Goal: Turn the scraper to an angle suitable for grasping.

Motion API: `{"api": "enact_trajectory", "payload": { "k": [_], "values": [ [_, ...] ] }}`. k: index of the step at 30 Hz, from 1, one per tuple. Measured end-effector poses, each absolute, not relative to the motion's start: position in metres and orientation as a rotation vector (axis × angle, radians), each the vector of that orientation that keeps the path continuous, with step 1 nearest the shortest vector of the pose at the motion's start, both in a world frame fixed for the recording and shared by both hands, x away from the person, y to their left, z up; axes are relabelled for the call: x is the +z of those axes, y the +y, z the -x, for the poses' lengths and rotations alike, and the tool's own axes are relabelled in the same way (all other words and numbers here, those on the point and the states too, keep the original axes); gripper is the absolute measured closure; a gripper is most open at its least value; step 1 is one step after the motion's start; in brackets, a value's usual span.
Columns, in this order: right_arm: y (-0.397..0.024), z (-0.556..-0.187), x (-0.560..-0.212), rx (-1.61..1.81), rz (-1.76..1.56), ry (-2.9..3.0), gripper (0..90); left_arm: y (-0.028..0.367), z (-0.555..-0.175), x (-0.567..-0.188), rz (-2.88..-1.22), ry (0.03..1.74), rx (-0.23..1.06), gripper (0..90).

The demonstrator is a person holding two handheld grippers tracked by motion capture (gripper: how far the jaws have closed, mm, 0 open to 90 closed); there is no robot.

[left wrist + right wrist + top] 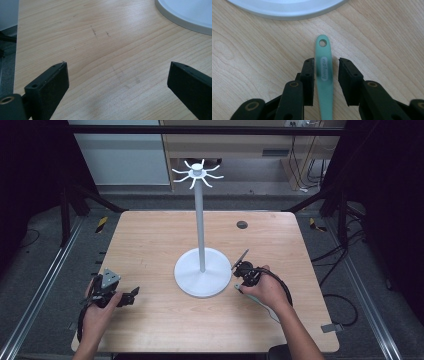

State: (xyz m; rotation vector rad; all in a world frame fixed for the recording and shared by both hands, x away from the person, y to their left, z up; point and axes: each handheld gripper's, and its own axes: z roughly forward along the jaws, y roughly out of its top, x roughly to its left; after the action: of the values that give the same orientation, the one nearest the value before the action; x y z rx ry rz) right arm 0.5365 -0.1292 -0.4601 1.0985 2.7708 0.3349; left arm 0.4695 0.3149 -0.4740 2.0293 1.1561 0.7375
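A pale green utensil handle with a hang hole at its tip lies flat on the wooden table, pointing toward the white round base. My right gripper straddles this handle. Its left jaw sits against the handle, and a narrow gap remains at the right jaw. In the high view the right gripper is just right of the base, with the handle's tip showing beside the hand. My left gripper stands wide open over bare wood, and sits at the front left.
A tall white stand rises from the base at the table's middle, topped by a ring of curved hooks. A dark round grommet sits near the far edge. The base's rim lies ahead and right of the left gripper.
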Motion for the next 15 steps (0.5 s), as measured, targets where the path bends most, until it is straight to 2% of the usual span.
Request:
{"api": "enact_trajectory", "payload": {
  "k": [15],
  "values": [
    [-0.129,-0.5385,-0.4637,0.315,-1.1,2.803,73.2,0.3148,-0.4694,-0.474,-2.03,1.155,0.739,3.5]
  ]
}}
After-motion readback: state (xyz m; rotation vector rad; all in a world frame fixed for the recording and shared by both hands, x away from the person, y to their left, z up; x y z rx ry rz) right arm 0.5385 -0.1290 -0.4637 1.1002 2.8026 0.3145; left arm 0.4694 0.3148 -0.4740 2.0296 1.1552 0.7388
